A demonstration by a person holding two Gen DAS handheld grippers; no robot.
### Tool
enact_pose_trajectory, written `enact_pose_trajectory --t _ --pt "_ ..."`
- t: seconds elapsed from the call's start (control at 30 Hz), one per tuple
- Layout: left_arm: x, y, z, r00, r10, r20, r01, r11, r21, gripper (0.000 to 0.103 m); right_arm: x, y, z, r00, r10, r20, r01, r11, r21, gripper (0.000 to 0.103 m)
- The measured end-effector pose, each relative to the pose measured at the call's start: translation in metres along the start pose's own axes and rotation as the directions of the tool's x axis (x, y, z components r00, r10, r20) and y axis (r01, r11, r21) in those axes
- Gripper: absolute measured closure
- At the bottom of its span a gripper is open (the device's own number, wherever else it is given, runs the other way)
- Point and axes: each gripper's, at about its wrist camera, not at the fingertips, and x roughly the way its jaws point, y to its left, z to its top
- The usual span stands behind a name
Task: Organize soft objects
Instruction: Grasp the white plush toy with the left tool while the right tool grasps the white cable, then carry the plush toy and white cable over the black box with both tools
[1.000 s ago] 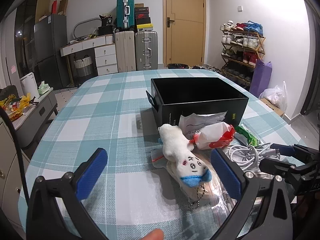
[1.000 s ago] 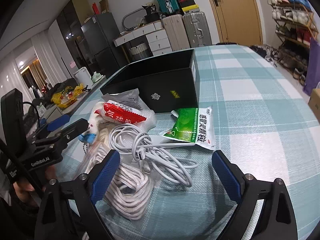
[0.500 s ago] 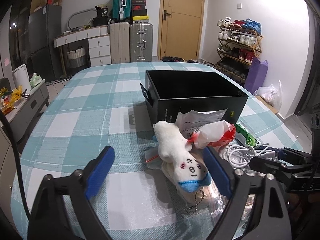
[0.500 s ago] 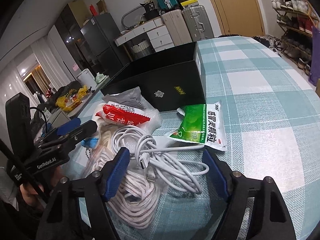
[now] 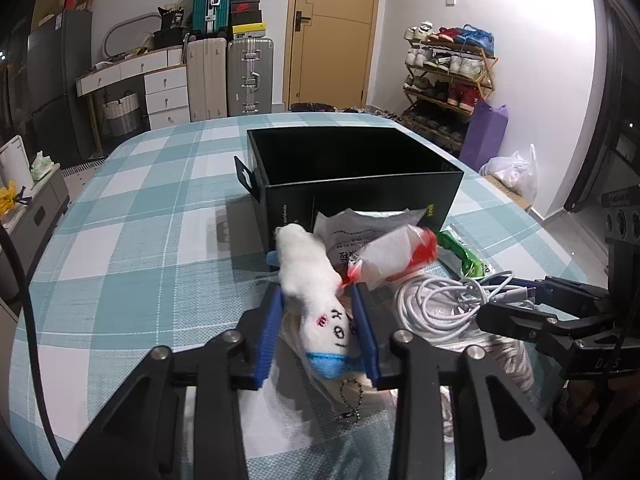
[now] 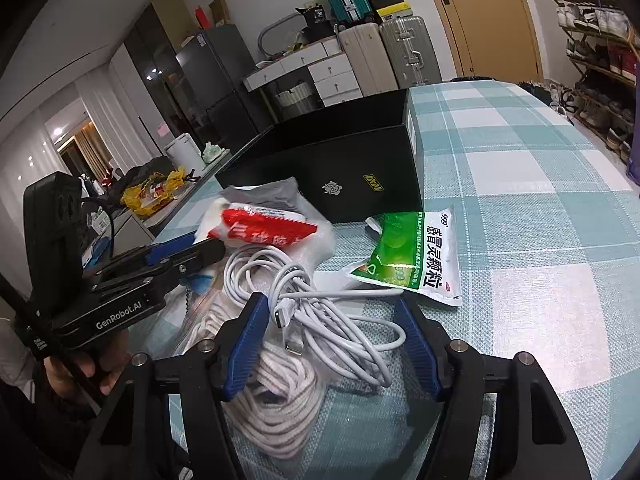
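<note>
From the left wrist camera, the left gripper (image 5: 318,324) has its blue pads on both sides of the toy (image 5: 316,300), a white plush with a sewn face and a blue bottom. The jaws are closing, and the pads press on the toy's sides. The toy lies on a clear bag on the table (image 5: 132,248), near the front edge. A small chain hangs from its blue end. Its far end points at the box (image 5: 352,188), a black open box in the middle of the table. A red and white pack (image 5: 396,256) leans just beside the toy, over a grey pouch (image 5: 360,226) that touches the front of the box. A white cable (image 5: 448,300) lies in loops to the right. A green pack (image 5: 464,256) is past it, near the box's right corner. The right gripper (image 5: 532,300) pokes in from the right, over the cable.

From the right wrist camera, the right gripper (image 6: 334,340) has the cable (image 6: 320,312) between its pads. Its jaws are closing, but the pads do not press on the cable yet. The cable lies on a coil of white rope (image 6: 276,404). The green pack (image 6: 416,256) lies flat past it, just by the box (image 6: 344,164). The red and white pack (image 6: 264,232) is to the left. A hand (image 6: 96,364) holds the left gripper (image 6: 200,249) there.
</note>
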Motion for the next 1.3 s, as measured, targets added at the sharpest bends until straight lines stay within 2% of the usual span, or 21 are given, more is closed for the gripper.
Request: enact_pose_trajectory --t 0.27,0.33,0.37,0.87,0.93,0.97,1.0,1.1,1.3 --pt "-0.006 0.002 -0.001 1.0 -0.008 0.019 0.009 1.0 -0.007 0.078 -0.011 0.0 -0.002 0.999 0.0 0.042 0.0 1.0 -0.009 0.04" --pt "-0.009 0.003 -0.001 1.0 -0.011 0.021 0.011 1.0 -0.013 0.081 -0.014 0.001 -0.002 0.999 0.007 0.048 -0.006 1.0 -0.016 0.054" --pt "-0.009 0.004 -0.001 1.0 -0.01 0.022 0.011 1.0 -0.013 0.081 -0.016 0.001 -0.002 0.999 -0.003 0.051 0.004 1.0 -0.019 0.056" --pt "-0.007 0.006 -0.003 0.999 -0.033 0.01 0.033 0.999 -0.027 0.081 -0.003 0.008 0.001 0.998 0.064 -0.022 -0.066 0.995 -0.073 0.053" --pt "-0.007 0.007 -0.003 0.999 -0.035 0.01 0.035 0.999 -0.028 0.082 -0.004 0.011 0.001 0.997 0.077 -0.012 -0.078 0.993 -0.09 0.064" --pt "-0.008 0.008 -0.003 0.999 -0.039 0.012 0.04 0.999 -0.031 0.083 -0.005 0.013 0.0 0.997 0.083 -0.009 -0.083 0.991 -0.1 0.077" --pt "-0.009 0.008 -0.003 0.999 -0.044 0.013 0.045 0.998 -0.034 0.083 -0.005 0.014 0.0 0.997 0.081 -0.004 -0.081 0.991 -0.104 0.08" --pt "-0.011 0.01 -0.004 0.999 -0.048 0.016 0.049 0.998 -0.044 0.083 -0.01 0.017 -0.001 0.996 0.09 0.009 -0.088 0.99 -0.112 0.087" --pt "-0.021 0.012 -0.003 0.998 -0.049 0.042 0.051 0.998 -0.048 0.084 -0.021 0.018 0.0 0.994 0.094 0.053 -0.088 0.99 -0.113 0.088"
